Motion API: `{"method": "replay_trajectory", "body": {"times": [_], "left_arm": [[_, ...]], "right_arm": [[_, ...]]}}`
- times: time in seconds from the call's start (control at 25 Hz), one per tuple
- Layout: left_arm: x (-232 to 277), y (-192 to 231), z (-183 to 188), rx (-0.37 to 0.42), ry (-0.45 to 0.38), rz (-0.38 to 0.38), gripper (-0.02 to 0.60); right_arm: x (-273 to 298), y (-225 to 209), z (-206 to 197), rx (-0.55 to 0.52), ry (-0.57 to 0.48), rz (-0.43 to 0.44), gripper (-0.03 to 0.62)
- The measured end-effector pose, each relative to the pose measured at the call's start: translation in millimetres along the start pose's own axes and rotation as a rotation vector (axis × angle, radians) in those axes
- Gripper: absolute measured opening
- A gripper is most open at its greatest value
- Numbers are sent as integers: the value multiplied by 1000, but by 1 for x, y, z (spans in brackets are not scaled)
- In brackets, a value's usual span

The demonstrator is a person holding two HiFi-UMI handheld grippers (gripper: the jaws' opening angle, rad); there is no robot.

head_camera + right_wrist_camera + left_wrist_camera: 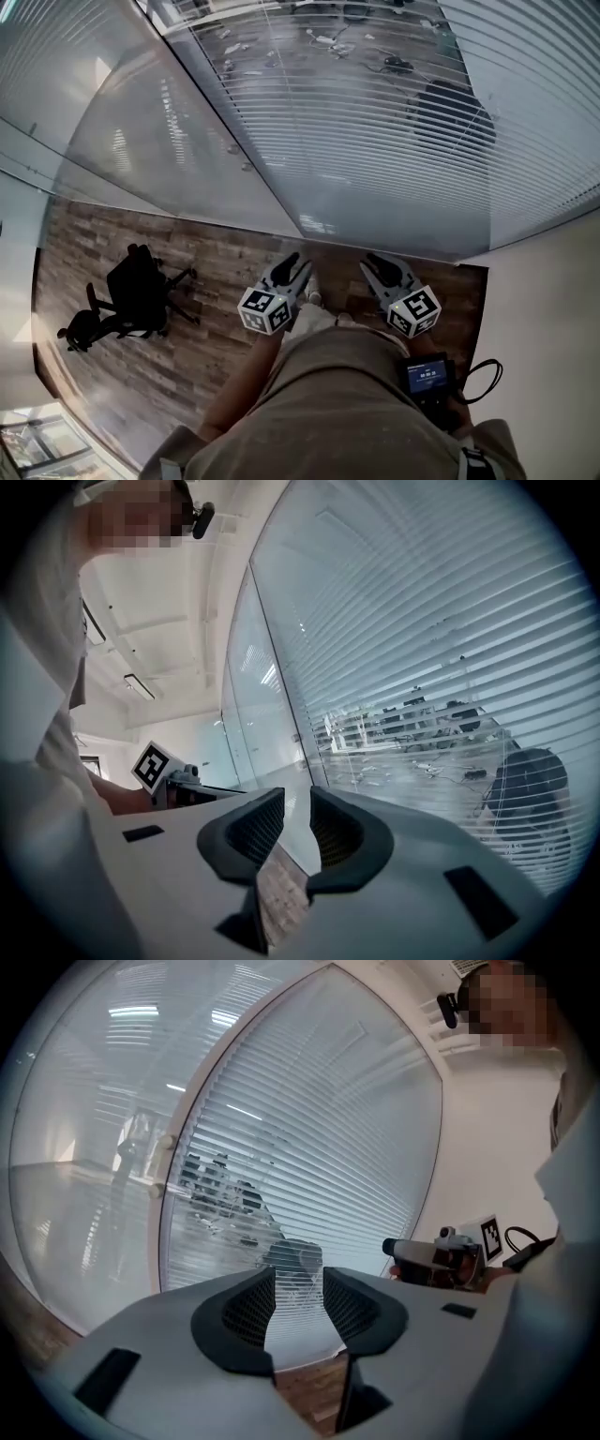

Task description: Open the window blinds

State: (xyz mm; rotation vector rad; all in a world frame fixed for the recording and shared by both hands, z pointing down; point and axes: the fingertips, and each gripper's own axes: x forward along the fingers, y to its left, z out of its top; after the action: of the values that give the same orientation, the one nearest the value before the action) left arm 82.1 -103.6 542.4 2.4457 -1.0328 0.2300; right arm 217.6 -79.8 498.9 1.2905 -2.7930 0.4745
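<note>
Blinds [375,141] hang lowered, slats down, across the glass ahead of both jaws and well apart from them. Left gripper [298,1299] and right gripper [296,834]: jaws partly apart, holding nothing. Opening apparently not yet begun.

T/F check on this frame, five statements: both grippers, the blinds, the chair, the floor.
1. The left gripper has nothing between its jaws. True.
2. The right gripper is clamped on a blind cord. False: its jaws stand apart with nothing between them.
3. The white horizontal slat blinds hang across the glass pane ahead of the person. True.
4. The black office chair is on the person's right. False: it is on the left side in the head view.
5. The floor is brown wood planks. True.
</note>
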Motion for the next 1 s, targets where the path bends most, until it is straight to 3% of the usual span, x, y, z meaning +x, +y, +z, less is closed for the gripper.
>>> {"method": "replay_trajectory", "body": {"times": [0.56,1.0], "left_arm": [[-52,-43,-55,-16,14,-1,155],[-66,-58,-70,-17,13,-5,155]], "right_arm": [[-59,50,-42,19,12,-18,91],[-73,71,-52,11,27,-1,91]]}}
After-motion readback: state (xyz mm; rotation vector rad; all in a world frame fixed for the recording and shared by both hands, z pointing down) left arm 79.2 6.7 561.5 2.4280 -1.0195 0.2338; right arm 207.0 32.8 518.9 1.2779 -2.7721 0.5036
